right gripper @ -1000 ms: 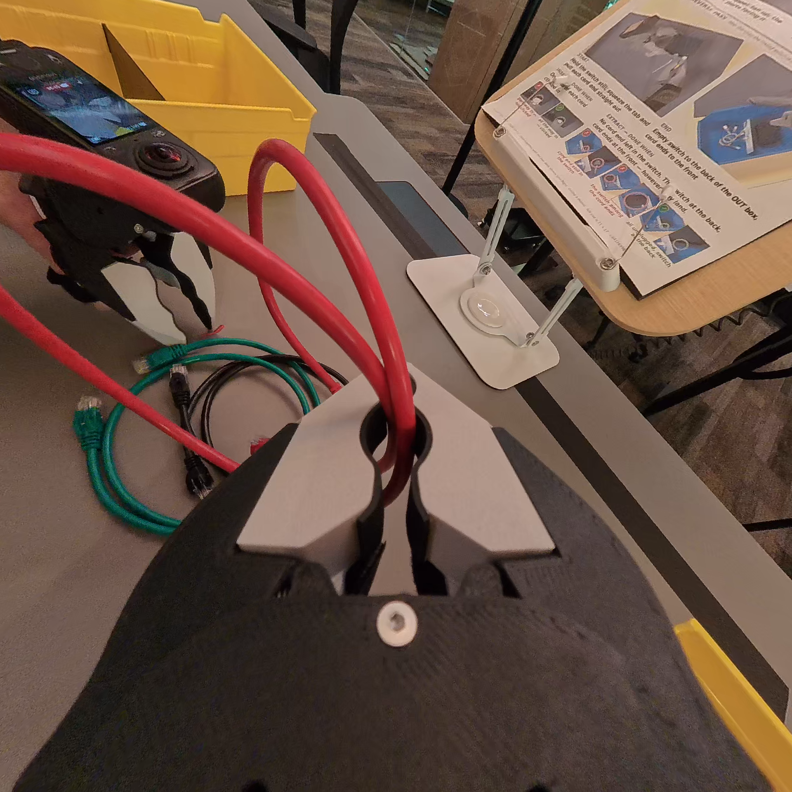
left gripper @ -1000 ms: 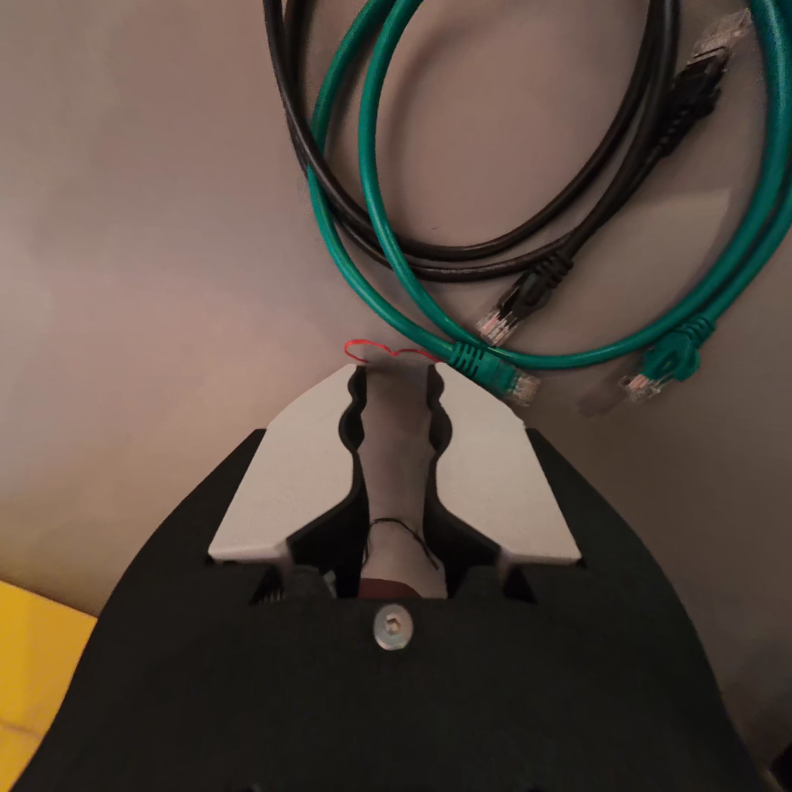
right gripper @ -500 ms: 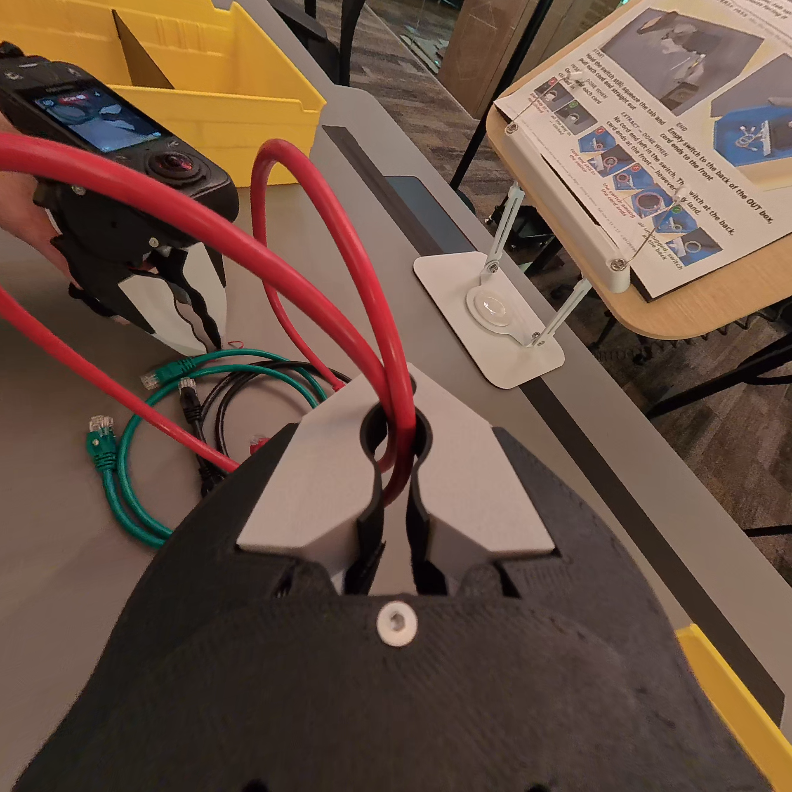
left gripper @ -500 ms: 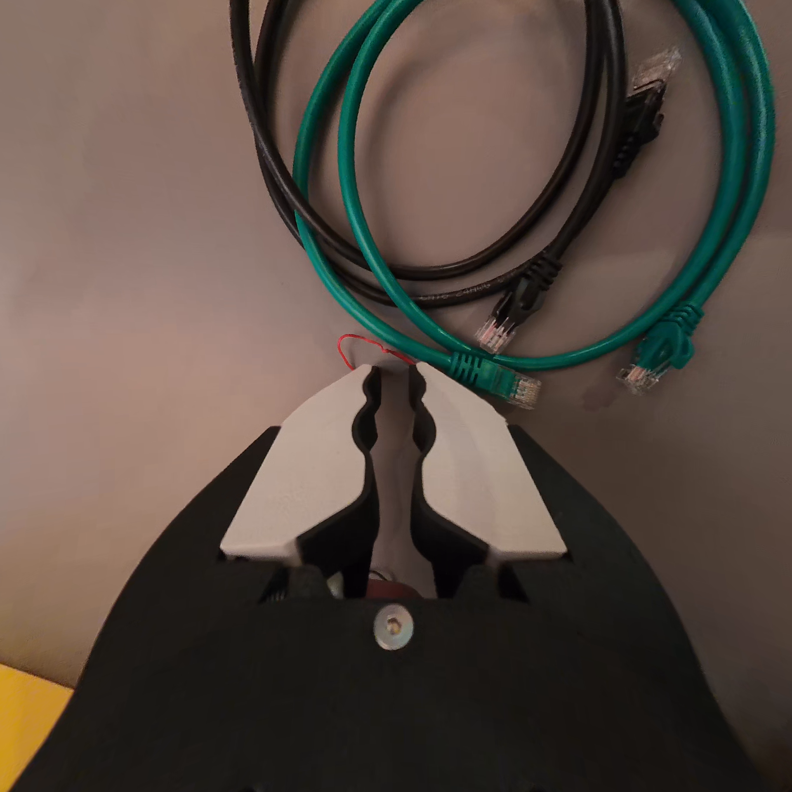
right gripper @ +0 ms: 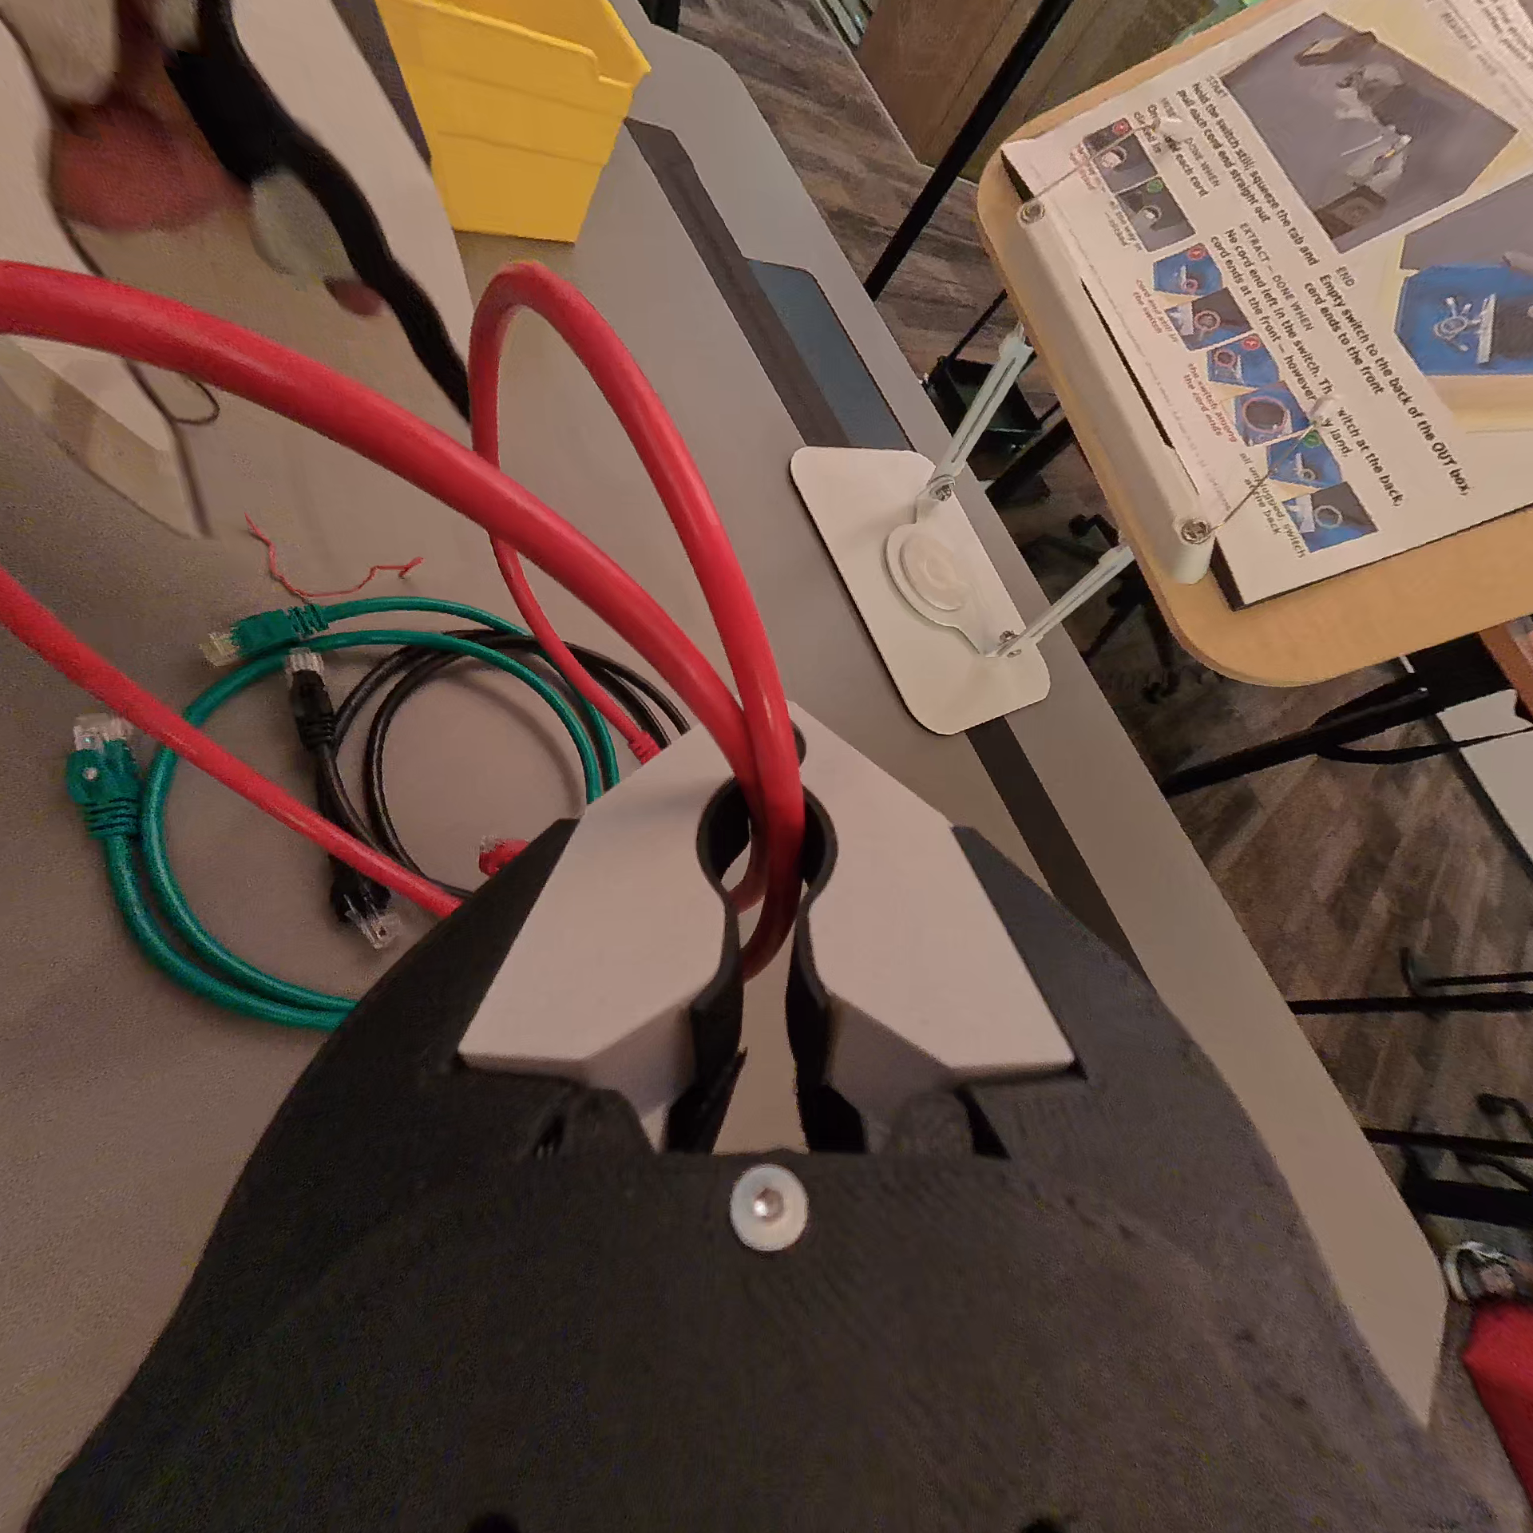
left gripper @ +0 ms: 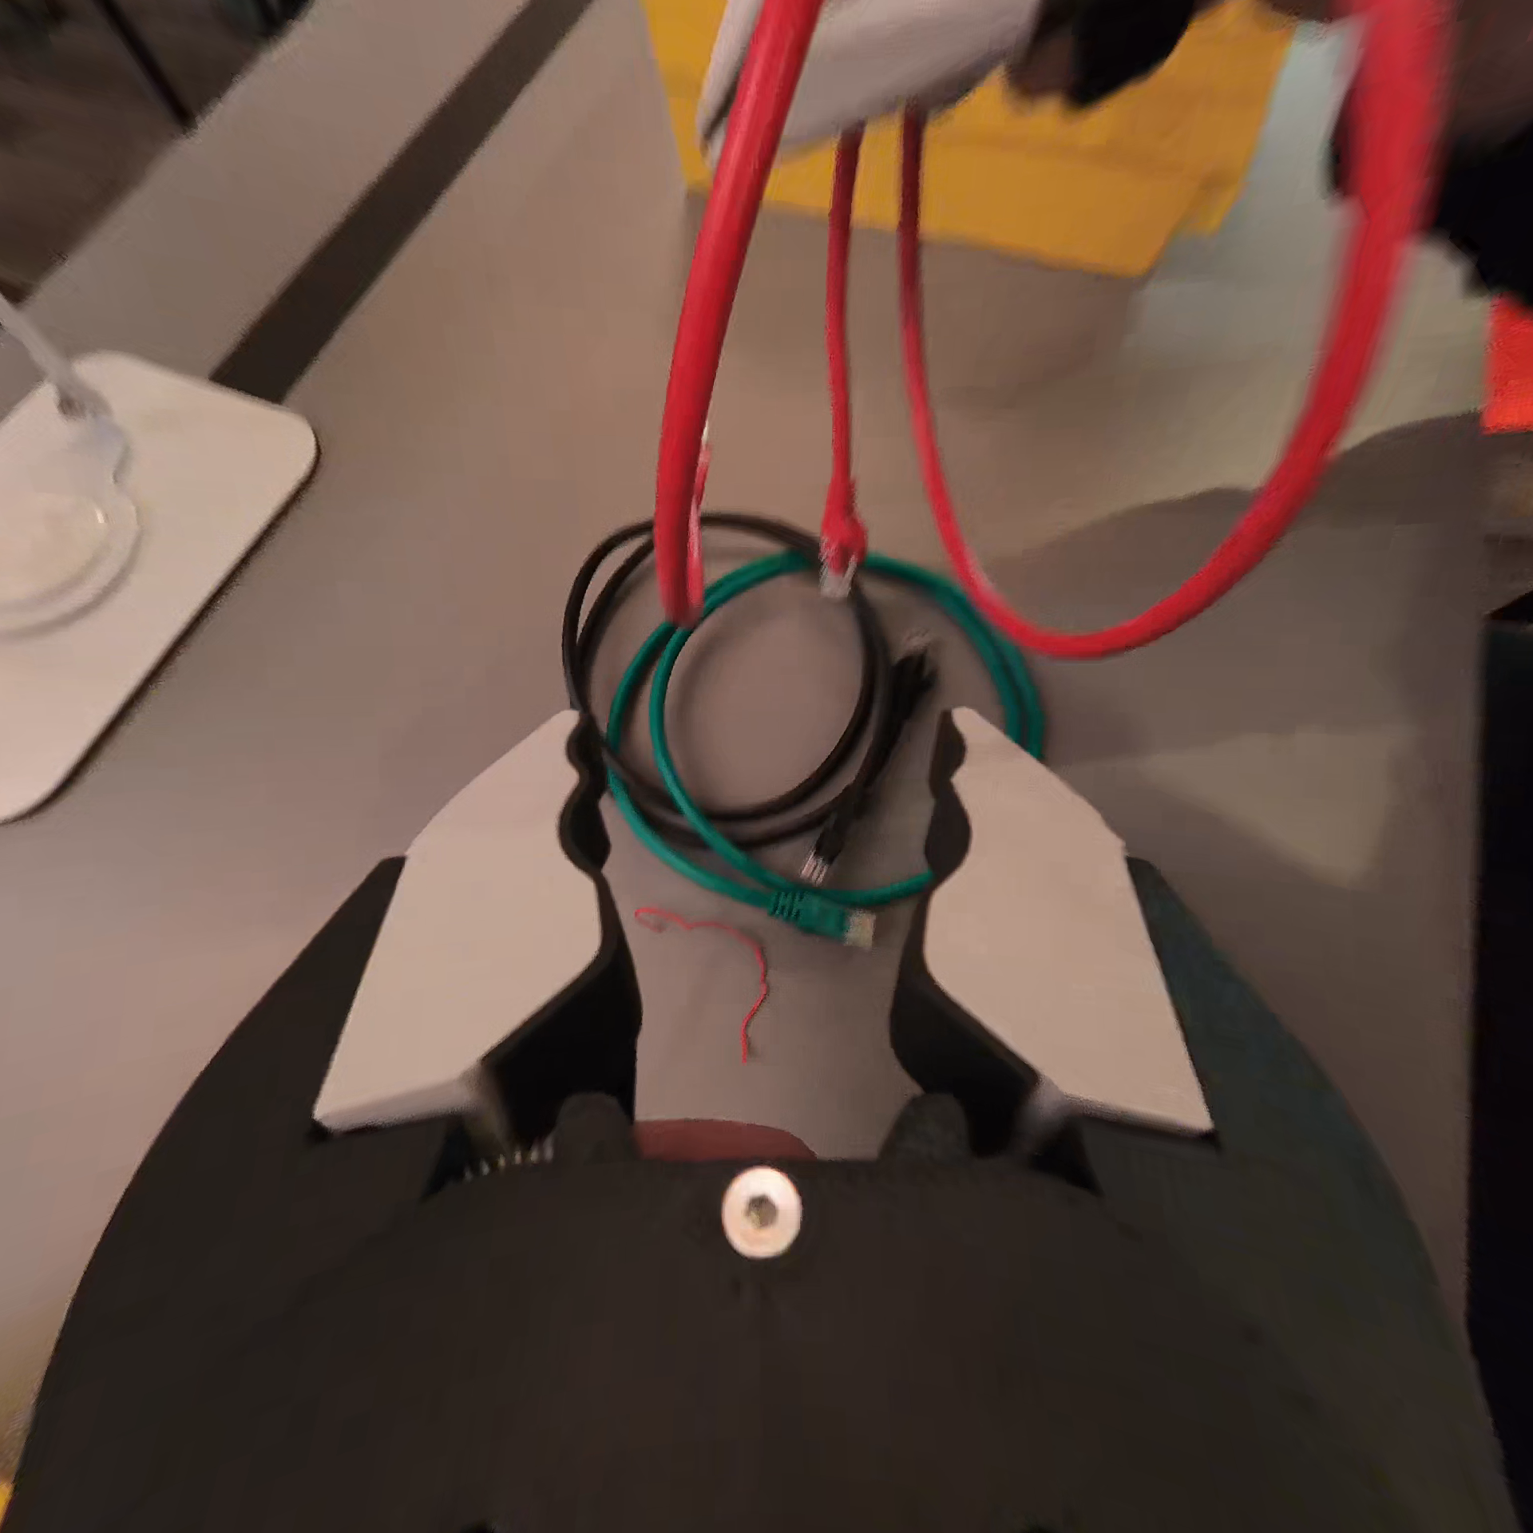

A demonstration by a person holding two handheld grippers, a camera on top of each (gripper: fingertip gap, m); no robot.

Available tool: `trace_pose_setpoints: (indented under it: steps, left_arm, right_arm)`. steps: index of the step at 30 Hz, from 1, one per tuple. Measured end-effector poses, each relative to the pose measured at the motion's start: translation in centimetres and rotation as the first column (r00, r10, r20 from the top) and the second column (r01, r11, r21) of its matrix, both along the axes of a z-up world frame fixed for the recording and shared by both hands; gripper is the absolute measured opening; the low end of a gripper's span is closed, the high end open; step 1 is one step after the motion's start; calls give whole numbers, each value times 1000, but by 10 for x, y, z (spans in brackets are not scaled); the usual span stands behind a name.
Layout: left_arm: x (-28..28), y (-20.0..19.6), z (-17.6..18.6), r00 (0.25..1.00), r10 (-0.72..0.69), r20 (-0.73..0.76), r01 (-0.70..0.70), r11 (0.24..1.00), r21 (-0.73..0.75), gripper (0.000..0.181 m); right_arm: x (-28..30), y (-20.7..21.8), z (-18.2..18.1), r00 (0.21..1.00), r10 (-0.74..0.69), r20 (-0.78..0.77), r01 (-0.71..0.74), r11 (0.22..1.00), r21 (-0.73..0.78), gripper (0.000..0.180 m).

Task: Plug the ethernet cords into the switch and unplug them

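My left gripper (left gripper: 763, 734) is open wide and empty, above the grey table (left gripper: 415, 747). Between its fingers I see a coiled green ethernet cord (left gripper: 664, 796) and a black ethernet cord (left gripper: 581, 630) lying on the table. My right gripper (right gripper: 771, 771) is shut on a looped red ethernet cord (right gripper: 581, 531) and holds it above the other cords. From the left wrist view the red cord (left gripper: 705, 332) hangs down from the right gripper (left gripper: 829, 75), one plug (left gripper: 839, 556) dangling. The green cord (right gripper: 158, 846) and black cord (right gripper: 319, 747) also show in the right wrist view. No switch is in view.
A thin red wire tie (left gripper: 730, 937) lies on the table near the green plug. A yellow bin (right gripper: 514, 124) stands at the far end. A white stand base (right gripper: 912, 581) holds an instruction board (right gripper: 1286, 332) past the table's right edge. The left gripper (right gripper: 282, 207) is blurred at top left. The grippers' ends are close to 12 cm from one another.
My left gripper has opened from nearly shut to wide, lifted away from the table and tilted up. My right gripper still holds the red cord and has shifted little.
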State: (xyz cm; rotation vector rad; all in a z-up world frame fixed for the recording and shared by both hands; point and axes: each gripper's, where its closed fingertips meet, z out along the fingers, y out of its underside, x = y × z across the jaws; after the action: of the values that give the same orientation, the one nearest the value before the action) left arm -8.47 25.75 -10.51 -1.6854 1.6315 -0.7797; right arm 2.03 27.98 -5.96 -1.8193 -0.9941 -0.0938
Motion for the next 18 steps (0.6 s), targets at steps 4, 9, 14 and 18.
trace_pose_setpoints:
  steps: [4,9,14,18]
  left_arm:
    - [13,-26,51,974,-69,215,77,997,-27,100]
    - [34,-27,56,985,-40,169,13,987,158,93]
    - [26,-21,45,990,-49,130,28,986,163,12]
    - [17,-10,55,989,-2,147,-22,986,165,7]
  right_arm:
    - [2,2,-4,997,-33,65,33,999,4,0]
    - [-15,0,-11,991,-15,132,12,1000,19,0]
    - [-27,-4,-11,997,26,78,-26,1000,-4,0]
    - [-41,-9,-7,996,82,-27,-83,996,-15,8]
